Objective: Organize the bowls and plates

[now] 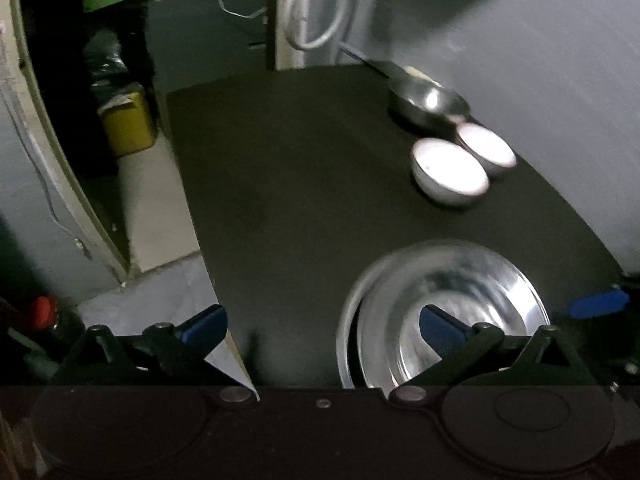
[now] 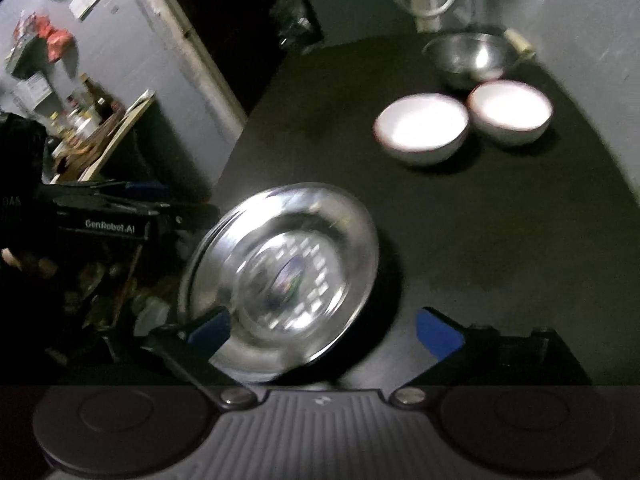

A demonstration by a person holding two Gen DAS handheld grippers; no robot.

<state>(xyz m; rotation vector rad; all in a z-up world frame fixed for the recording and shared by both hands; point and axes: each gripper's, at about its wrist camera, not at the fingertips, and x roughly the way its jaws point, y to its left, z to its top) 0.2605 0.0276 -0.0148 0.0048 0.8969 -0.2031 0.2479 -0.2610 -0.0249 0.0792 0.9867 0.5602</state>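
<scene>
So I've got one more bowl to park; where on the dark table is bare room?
Bare tabletop lies between the steel plates and the two white bowls, and left of the bowls toward the table's edge. The far right corner is crowded: the steel bowl sits close behind both white ones.

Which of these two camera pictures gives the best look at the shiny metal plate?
The right wrist view: the metal plate shows nearly whole there, tilted, with only a near edge behind a finger of the gripper. In the left wrist view the plate is cut off along its lower part by the camera's own gripper, and a second rim shows under it.
</scene>
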